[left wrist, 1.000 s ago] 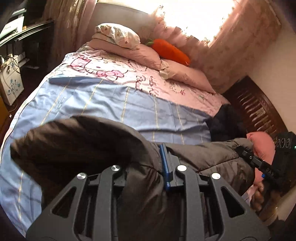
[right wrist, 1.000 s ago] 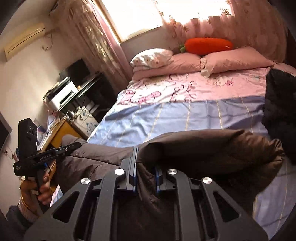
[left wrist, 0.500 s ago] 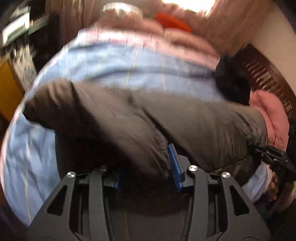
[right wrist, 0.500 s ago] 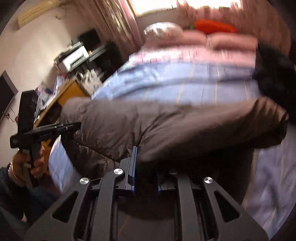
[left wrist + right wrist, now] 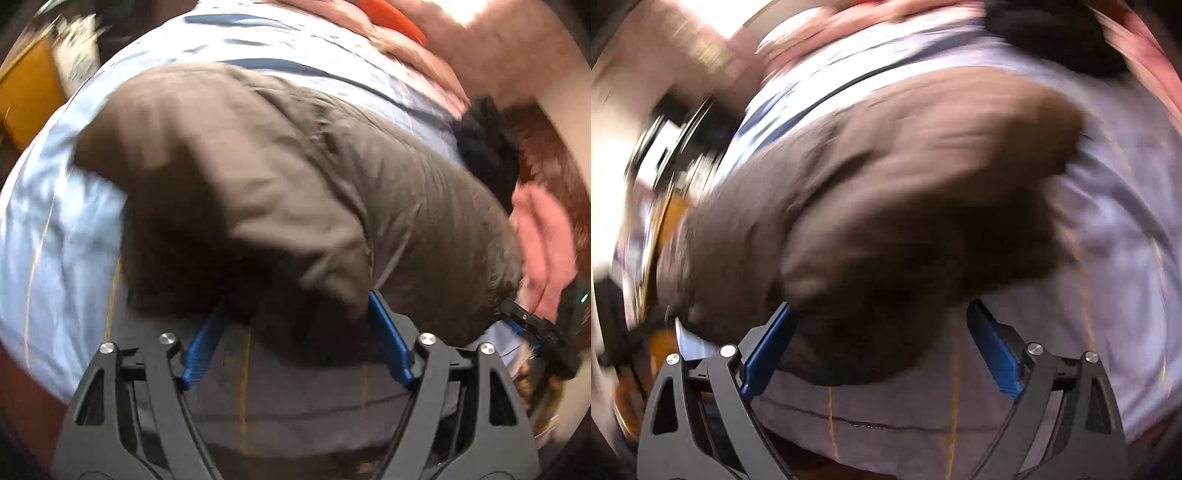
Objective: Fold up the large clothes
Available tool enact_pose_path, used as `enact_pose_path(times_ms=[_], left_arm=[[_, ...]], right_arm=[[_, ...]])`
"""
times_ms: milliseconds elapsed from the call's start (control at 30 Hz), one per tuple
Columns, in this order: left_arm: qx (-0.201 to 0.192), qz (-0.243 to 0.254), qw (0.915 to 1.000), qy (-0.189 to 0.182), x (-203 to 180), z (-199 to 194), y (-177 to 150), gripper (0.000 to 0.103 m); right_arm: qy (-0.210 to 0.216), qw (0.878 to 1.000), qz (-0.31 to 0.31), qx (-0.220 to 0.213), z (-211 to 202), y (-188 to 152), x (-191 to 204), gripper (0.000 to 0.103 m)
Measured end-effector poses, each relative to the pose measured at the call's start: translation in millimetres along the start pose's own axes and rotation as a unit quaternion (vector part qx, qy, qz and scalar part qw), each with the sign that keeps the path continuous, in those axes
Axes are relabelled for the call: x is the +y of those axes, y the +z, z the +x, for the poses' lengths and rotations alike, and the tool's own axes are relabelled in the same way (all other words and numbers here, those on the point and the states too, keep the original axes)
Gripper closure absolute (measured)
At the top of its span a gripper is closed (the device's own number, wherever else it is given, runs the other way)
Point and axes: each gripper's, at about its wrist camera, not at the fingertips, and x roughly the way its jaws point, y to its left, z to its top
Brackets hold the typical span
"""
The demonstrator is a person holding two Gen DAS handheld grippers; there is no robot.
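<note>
Both views motion-blurred. Left gripper (image 5: 295, 339) spread wide, blue pads (image 5: 201, 349) apart, nothing pinched. Brown padded jacket (image 5: 295, 177) lies bunched on the blue striped bedsheet (image 5: 55, 229), filling center, 12 o'clock of the jaws. Black garment (image 5: 487, 147) at 2 o'clock. Right gripper (image 5: 879, 347) also spread, jacket edge lying between its fingers, not clamped.

A dark brown padded jacket (image 5: 288, 177) lies on a pale blue bedspread with thin yellow stripes (image 5: 55, 240); blue-padded black tools (image 5: 295, 343).
</note>
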Motion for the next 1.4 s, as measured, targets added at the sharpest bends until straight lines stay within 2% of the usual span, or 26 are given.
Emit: enact_pose_path(times_ms=[33, 67, 133, 167, 200, 233, 267, 367, 433, 500, 600, 667, 733, 867, 1100, 1200, 1267, 1300, 1333, 1400], left_arm=[[-0.022, -0.001, 0.9995, 0.022, 2.2, -12.5, -7.5, 0.027], [-0.045, 0.008, 0.9981, 0.041, 1.2, -21.9, -11.4, 0.028], [-0.118, 0.050, 0.9864, 0.103, -13.7, -51.7, -16.5, 0.032], [-0.150, 0.066, 0.9801, 0.112, -22.7, -64.7, -16.1, 0.032], [-0.186, 0.082, 0.9738, 0.103, -34.5, -79.8, -11.7, 0.031], [-0.206, 0.094, 0.9700, 0.089, -44.8, -88.4, -4.6, 0.028], [-0.207, 0.099, 0.9696, 0.084, -53.2, -90.1, 2.9, 0.027], [-0.178, 0.103, 0.9760, 0.073, -74.4, -69.5, 40.1, 0.027], [-0.133, 0.097, 0.9832, 0.079, -79.2, -39.0, 53.8, 0.031], [-0.102, 0.088, 0.9873, 0.084, -72.9, -12.1, 48.7, 0.035], [-0.040, 0.069, 0.9914, 0.103, -49.6, 23.6, 33.6, 0.034], [-0.001, 0.049, 0.9946, 0.091, -35.4, 39.2, 24.5, 0.031], [0.014, 0.066, 0.9920, 0.106, -34.6, 52.4, 19.4, 0.026], [0.018, 0.091, 0.9841, 0.151, -44.3, 76.0, 13.5, 0.024], [0.029, 0.090, 0.9803, 0.173, -42.0, 107.8, 19.0, 0.023], [0.034, 0.083, 0.9818, 0.168, -39.3, 114.9, 24.0, 0.022], [0.018, 0.053, 0.9882, 0.143, -33.5, 105.7, 27.2, 0.026], [0.009, 0.036, 0.9908, 0.130, -30.3, 94.9, 25.3, 0.031], [-0.001, 0.027, 0.9923, 0.121, -29.4, 82.7, 21.3, 0.036], [-0.035, 0.038, 0.9940, 0.097, -37.1, 53.2, 10.5, 0.037]], right_arm=[[-0.001, 1.000, 0.023, -0.020, -9.4, -2.7, -8.7, 0.023], [-0.025, 0.997, 0.051, -0.061, -26.6, -4.7, -17.2, 0.028], [-0.076, 0.988, 0.033, -0.133, -53.3, -0.2, -8.9, 0.035], [-0.087, 0.983, 0.009, -0.164, -63.7, 3.8, 2.8, 0.036], [-0.089, 0.979, -0.011, -0.182, -69.3, 5.8, 13.9, 0.037], [-0.085, 0.976, -0.047, -0.193, -72.9, 12.4, 34.6, 0.037], [-0.079, 0.976, -0.077, -0.186, -69.9, 19.3, 53.0, 0.037], [-0.053, 0.980, -0.137, -0.132, -39.7, 33.6, 92.0, 0.037], [-0.070, 0.979, -0.176, -0.078, -3.2, 35.7, 108.7, 0.050], [-0.089, 0.975, -0.193, -0.060, 15.1, 24.3, 111.9, 0.051], [-0.143, 0.970, -0.189, -0.055, 37.1, -0.7, 90.6, 0.051], [-0.142, 0.973, -0.179, -0.029, 49.3, -7.6, 80.9, 0.047], [-0.146, 0.971, -0.186, -0.014, 61.3, -12.0, 75.7, 0.041], [-0.150, 0.972, -0.182, -0.006, 82.6, -10.5, 64.8, 0.039], [-0.168, 0.968, -0.187, 0.000, 99.5, -11.9, 62.2, 0.039], [-0.172, 0.967, -0.189, 0.002, 111.0, -3.7, 65.2, 0.039], [-0.160, 0.971, -0.178, -0.005, 109.2, 2.6, 66.9, 0.040], [-0.149, 0.975, -0.162, -0.012, 100.0, 3.1, 66.2, 0.047], [-0.141, 0.979, -0.147, -0.021, 87.1, 1.0, 67.4, 0.049], [-0.110, 0.982, -0.149, -0.040, 58.8, -8.1, 76.8, 0.049]])
